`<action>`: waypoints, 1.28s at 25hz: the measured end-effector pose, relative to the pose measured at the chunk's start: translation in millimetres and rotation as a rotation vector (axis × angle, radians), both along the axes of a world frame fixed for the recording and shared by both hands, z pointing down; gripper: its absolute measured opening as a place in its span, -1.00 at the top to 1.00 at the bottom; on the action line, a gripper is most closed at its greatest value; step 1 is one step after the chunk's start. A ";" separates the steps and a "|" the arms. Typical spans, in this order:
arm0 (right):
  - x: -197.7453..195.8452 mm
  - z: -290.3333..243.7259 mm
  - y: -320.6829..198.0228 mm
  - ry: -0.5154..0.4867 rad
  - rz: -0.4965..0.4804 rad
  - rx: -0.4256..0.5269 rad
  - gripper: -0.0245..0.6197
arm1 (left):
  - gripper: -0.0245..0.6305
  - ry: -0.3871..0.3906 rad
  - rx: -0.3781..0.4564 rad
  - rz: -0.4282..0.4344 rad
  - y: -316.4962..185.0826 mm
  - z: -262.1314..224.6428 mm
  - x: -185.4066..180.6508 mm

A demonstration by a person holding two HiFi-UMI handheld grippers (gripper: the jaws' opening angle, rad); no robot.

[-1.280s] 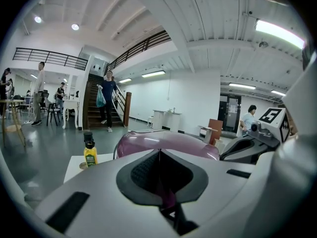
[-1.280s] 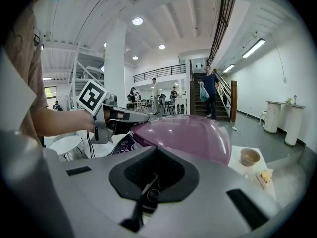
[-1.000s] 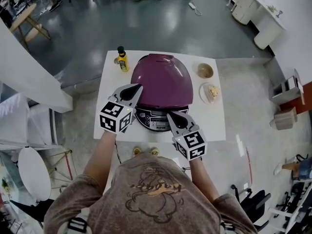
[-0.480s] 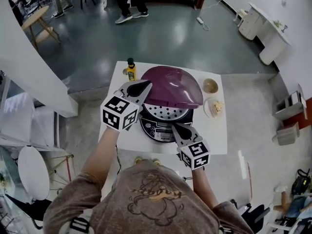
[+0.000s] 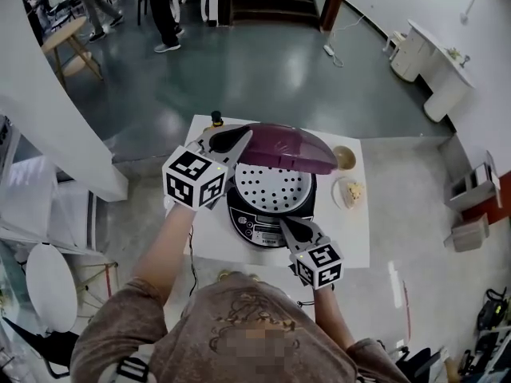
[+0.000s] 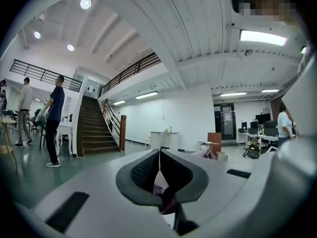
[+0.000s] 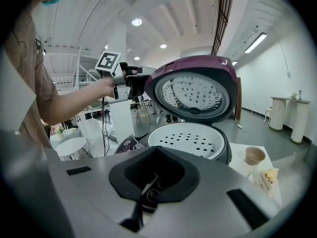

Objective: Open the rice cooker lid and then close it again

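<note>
The rice cooker [image 5: 259, 228] stands on a white table [image 5: 355, 242]. Its purple lid [image 5: 291, 146] is swung up and hangs tilted over the pot. A white perforated tray [image 5: 271, 188] shows inside. My left gripper [image 5: 242, 140] is shut, its tips against the lid's left front rim. In the left gripper view a sliver of purple shows behind the closed tips of that gripper [image 6: 159, 155]. In the right gripper view the lid [image 7: 193, 90] stands above the tray [image 7: 190, 139]. My right gripper [image 5: 283, 223] is shut and holds nothing, its tips at the cooker's front panel.
A yellow bottle [image 5: 215, 119] stands at the table's back left. On the right are a small bowl [image 5: 344, 158] and a plate of food [image 5: 350, 191]. People [image 5: 164, 14] walk on the floor beyond. A round white table [image 5: 48, 282] is at the left.
The lid has gone from closed to raised high. My left gripper rose with its rim. The right gripper stayed at the front panel.
</note>
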State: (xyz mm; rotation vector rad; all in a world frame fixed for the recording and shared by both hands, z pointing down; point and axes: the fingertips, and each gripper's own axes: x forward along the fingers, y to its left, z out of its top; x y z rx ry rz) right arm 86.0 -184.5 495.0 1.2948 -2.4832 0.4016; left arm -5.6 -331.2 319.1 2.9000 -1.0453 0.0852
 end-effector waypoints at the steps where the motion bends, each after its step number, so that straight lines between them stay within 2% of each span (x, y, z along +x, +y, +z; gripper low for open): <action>1: 0.0 -0.4 -0.4 0.000 -0.005 -0.003 0.91 | 0.85 0.000 0.006 0.001 -2.7 -3.5 0.7; 13: 2.6 -1.3 -7.1 -0.011 -0.013 -0.040 0.91 | 0.85 0.055 0.041 0.003 -43.0 -39.8 4.4; 19: 9.8 -12.9 -16.6 -0.030 0.024 0.001 0.91 | 0.85 0.069 0.059 0.001 -62.0 -52.3 6.2; 32: 9.0 -27.4 -36.2 -0.054 0.033 0.038 0.91 | 0.85 0.075 0.151 0.003 -100.8 -72.7 12.4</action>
